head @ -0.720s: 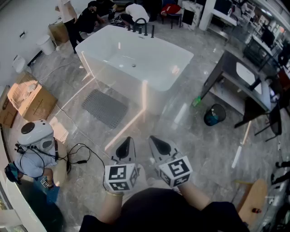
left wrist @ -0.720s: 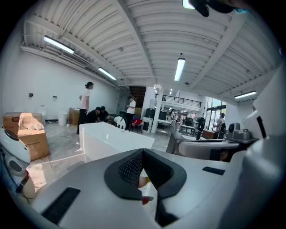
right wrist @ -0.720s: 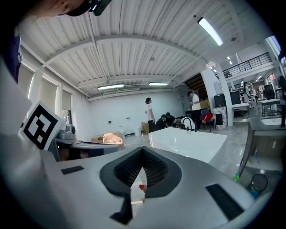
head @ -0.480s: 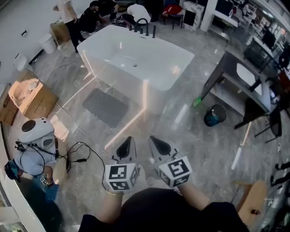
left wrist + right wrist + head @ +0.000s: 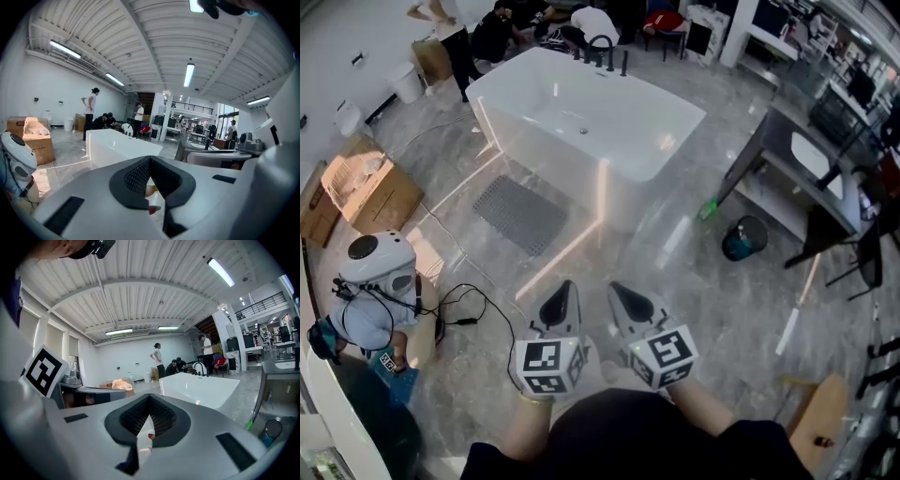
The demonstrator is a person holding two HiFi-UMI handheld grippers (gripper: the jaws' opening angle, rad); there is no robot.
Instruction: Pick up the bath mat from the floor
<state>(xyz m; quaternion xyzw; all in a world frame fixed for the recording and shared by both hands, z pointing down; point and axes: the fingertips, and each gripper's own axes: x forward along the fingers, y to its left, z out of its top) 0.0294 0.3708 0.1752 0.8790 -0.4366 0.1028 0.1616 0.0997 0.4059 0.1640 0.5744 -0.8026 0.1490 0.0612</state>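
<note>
The grey dotted bath mat [image 5: 520, 214] lies flat on the marble floor beside the white bathtub [image 5: 591, 122]. My left gripper [image 5: 560, 302] and right gripper [image 5: 626, 298] are held side by side close to my body, well short of the mat, which is ahead and to the left. Both are shut with nothing between their pads. In the left gripper view the left gripper [image 5: 150, 160] points roughly level toward the bathtub [image 5: 117, 147]. The right gripper [image 5: 150, 398] also faces the bathtub [image 5: 201, 387]. I cannot make out the mat in either gripper view.
A person with a white headset [image 5: 380, 272] crouches at the left with cables [image 5: 473, 314] trailing on the floor. Cardboard boxes [image 5: 370, 192] stand left of the mat. A dark table [image 5: 787, 159] and a blue bin [image 5: 742, 237] are on the right. Several people [image 5: 502, 28] are behind the tub.
The head view has shifted slightly, so the floor scene sits a little differently. Both grippers keep their place side by side and stay shut.
</note>
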